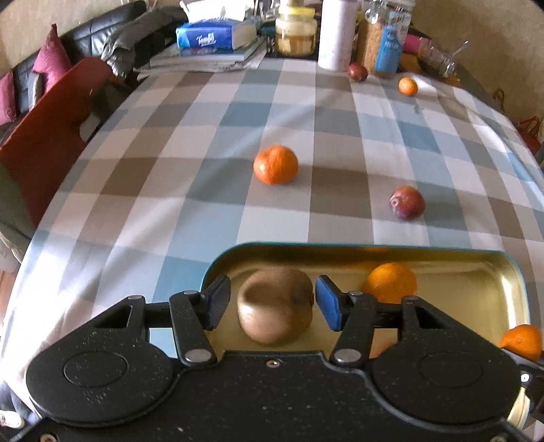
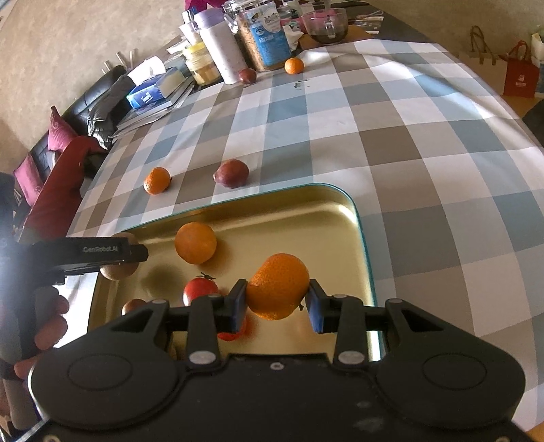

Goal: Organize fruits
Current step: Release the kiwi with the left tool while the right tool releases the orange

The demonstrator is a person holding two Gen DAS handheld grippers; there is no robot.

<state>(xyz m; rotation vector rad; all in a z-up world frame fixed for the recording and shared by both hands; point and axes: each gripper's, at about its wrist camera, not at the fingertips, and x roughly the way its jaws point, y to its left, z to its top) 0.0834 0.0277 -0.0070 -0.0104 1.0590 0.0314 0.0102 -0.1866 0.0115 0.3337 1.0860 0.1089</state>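
Left tongs [image 1: 272, 304] over the tray [image 1: 391, 253], pads standing just clear of a kiwi [image 1: 275, 304] between them: released. Right tongs [image 2: 276, 301] also over the tray; a mandarin [image 2: 277, 285] sits between the pads, left pad touching, right pad's contact unclear. Beyond the tongs, on the checked counter [image 1: 204, 136], lie another mandarin [image 1: 275, 165] and a plum [image 1: 407, 203].

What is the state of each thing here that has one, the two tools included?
Left tool: open, kiwi between its pads, not gripped.
Right tool: shut on mandarin, above the tray.
Tray: open, orange inside.
Tissue pack: open, tissue sticking out.
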